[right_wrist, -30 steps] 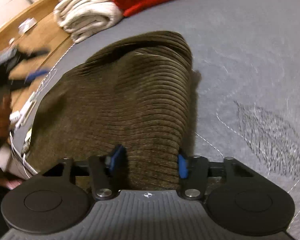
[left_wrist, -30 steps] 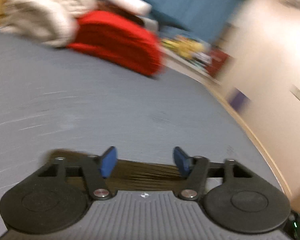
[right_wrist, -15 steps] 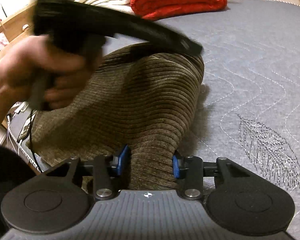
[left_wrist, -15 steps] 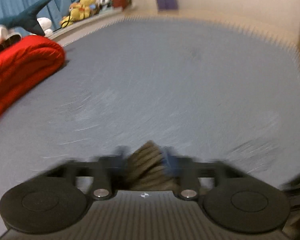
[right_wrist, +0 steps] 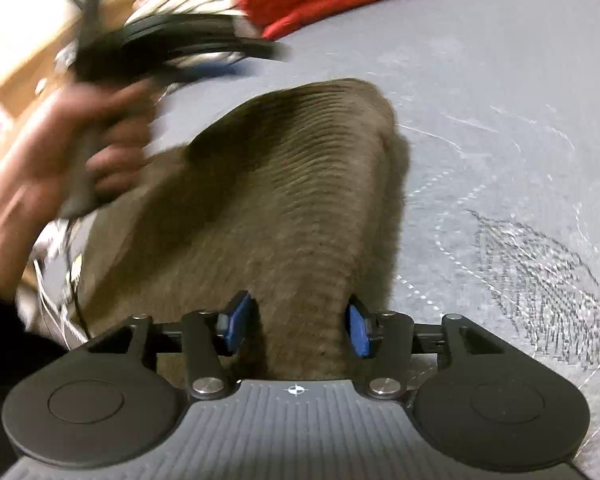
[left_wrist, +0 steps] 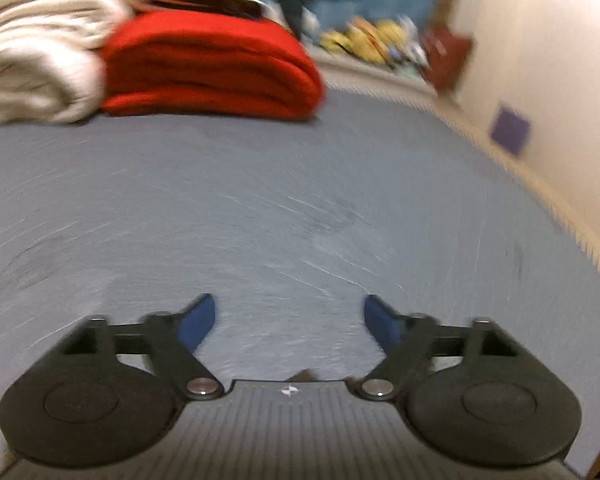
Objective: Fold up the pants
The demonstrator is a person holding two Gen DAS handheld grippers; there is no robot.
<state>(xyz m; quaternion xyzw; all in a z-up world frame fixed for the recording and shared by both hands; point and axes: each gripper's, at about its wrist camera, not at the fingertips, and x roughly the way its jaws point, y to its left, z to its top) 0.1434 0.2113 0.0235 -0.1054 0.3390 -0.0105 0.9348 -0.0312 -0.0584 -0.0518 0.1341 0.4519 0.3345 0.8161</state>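
The brown corduroy pants [right_wrist: 284, 200] lie in a folded heap on the grey quilted bedspread [right_wrist: 500, 80]. My right gripper [right_wrist: 298, 322] has a bunched part of the pants between its blue pads [right_wrist: 358, 330], which press its sides. My left gripper [left_wrist: 288, 320] is open and empty over bare bedspread [left_wrist: 260, 200]; only a sliver of brown shows at its base. In the right wrist view the left gripper is a blurred dark shape [right_wrist: 172, 48] in a hand, raised above the pants' far left side.
A folded red blanket [left_wrist: 212, 68] and cream blankets [left_wrist: 32, 64] are stacked at the far edge of the bed. A wall [left_wrist: 548, 60] runs along the right. Soft toys [left_wrist: 372, 38] sit on a ledge. A wooden floor [right_wrist: 20, 72] lies left of the bed.
My left gripper held a fold of the pants half a second ago; it has now let go, opened and swung up and away. My right gripper keeps its hold.
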